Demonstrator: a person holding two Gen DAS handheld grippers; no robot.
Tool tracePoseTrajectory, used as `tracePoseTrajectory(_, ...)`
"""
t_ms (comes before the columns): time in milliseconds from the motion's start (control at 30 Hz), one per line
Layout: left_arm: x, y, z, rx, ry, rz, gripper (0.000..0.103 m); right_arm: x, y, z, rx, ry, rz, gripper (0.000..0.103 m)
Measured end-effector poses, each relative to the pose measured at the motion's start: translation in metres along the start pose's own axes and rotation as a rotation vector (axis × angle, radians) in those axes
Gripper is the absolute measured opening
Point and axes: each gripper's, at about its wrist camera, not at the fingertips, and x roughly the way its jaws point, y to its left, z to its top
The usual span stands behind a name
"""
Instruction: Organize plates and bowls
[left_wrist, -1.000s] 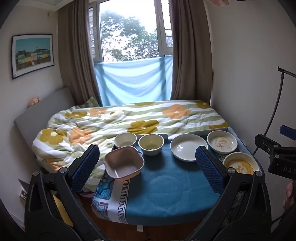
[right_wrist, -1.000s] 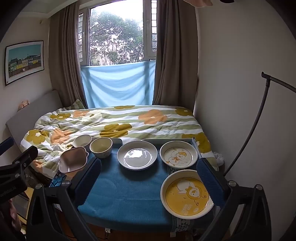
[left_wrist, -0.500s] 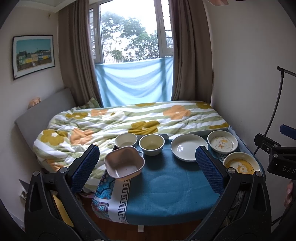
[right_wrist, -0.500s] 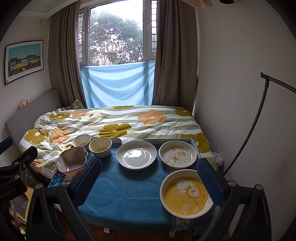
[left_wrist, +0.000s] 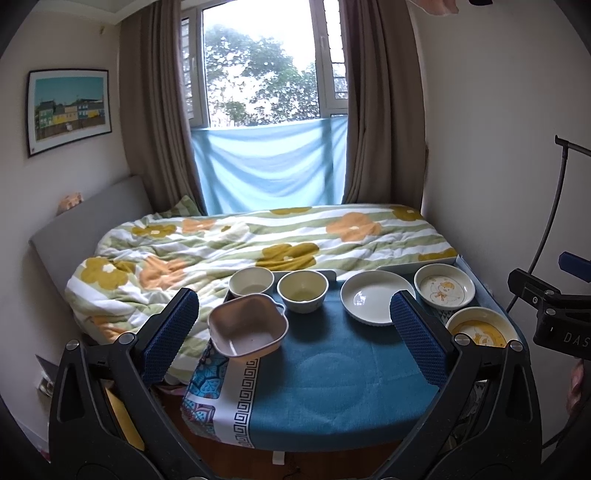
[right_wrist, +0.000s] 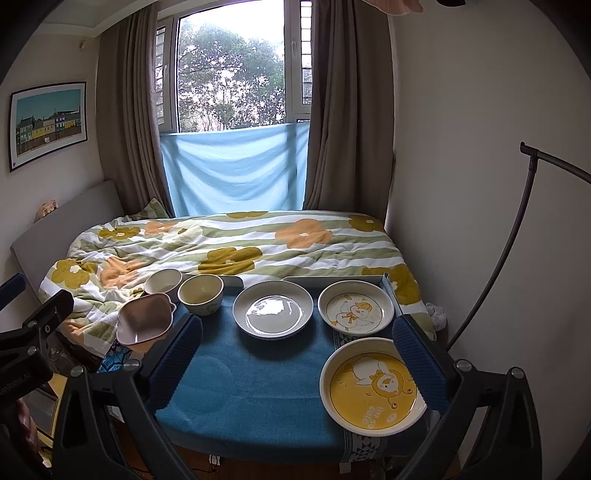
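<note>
Barely anything has shifted over the last second, honestly: both views drift a hair and every dish sits where it was. From the left wrist view, the left gripper (left_wrist: 293, 325) hangs in front of the table's near edge with its fingers spread wide and nothing between them. Using the white plate (left_wrist: 376, 301) as the landmark: the yellow-green bowl (left_wrist: 303, 290) is just to its left, the white bowl (left_wrist: 251, 282) further left again, and the pink square bowl (left_wrist: 247, 328) left and nearer the camera, sitting right at the corner of the blue tablecloth (left_wrist: 332, 376). The small duck plate (left_wrist: 444, 290) is just to its right. From the right wrist view, the right gripper (right_wrist: 297, 354) is also wide open and empty, and the big yellow duck plate (right_wrist: 373, 386) sits right of the white plate (right_wrist: 273, 308) and nearer the camera, almost touching the right finger. I'd say nothing's been stacked yet, so this is the approach stage. My guess for the next move: pick one dish, lower onto its rim, then pinch it; the pink bowl looks handiest for the left.
</note>
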Motion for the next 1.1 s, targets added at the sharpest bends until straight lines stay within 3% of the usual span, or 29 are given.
tracePoseTrajectory(1100,0.0054,0.0044,-0.0001,-0.002,0.006,0.008,0.103,0.0023,-0.0022,0.0,0.001,0.004,-0.002,0.103)
